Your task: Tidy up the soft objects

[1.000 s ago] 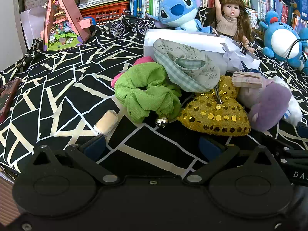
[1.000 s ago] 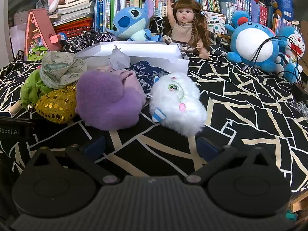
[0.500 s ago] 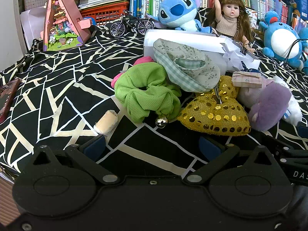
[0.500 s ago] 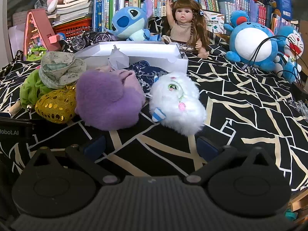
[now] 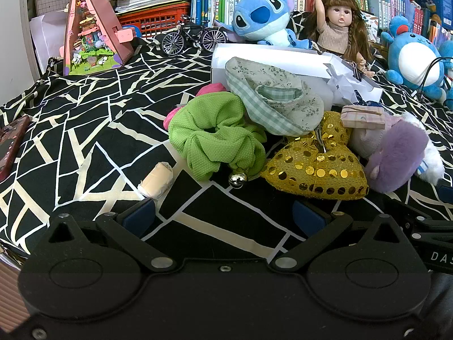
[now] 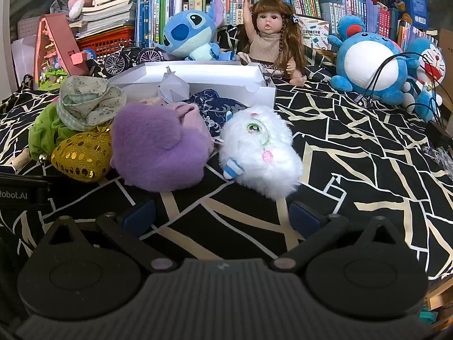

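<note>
A pile of soft things lies on the black patterned cloth before a white box. In the left wrist view: a green scrunchie with a bell, a floral cloth hat, a gold sequin pouch, a purple plush and a small beige roll. The right wrist view shows the purple plush, a white fluffy plush and the white box. My left gripper is open and empty, just short of the scrunchie. My right gripper is open and empty, just short of the two plushes.
A Stitch plush, a doll, blue plush toys with cables, a model bicycle and a pink toy house stand along the bookshelf at the back. A dark phone lies at far left.
</note>
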A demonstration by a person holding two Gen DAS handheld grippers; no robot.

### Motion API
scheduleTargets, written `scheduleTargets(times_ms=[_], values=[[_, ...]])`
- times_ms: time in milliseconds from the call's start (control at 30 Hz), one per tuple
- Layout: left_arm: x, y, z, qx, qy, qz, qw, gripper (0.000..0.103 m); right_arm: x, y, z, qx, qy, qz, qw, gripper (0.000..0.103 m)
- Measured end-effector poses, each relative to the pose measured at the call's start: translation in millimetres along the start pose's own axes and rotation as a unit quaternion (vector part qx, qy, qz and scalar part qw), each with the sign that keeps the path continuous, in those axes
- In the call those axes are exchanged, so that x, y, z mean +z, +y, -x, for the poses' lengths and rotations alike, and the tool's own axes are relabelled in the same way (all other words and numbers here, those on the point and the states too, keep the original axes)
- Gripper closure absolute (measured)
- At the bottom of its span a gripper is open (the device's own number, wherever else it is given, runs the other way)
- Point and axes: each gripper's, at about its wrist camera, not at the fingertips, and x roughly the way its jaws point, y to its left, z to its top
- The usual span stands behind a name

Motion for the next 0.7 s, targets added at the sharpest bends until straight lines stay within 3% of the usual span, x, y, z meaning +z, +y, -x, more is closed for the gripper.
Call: scheduleTargets(times_ms=[700], values=[[0.0, 0.1, -1.5, -0.003, 0.000, -0.003, 1.0000, 0.000, -5.0, -3.5, 4.2, 0.000, -0.017, -0.006, 1.000, 0.000]])
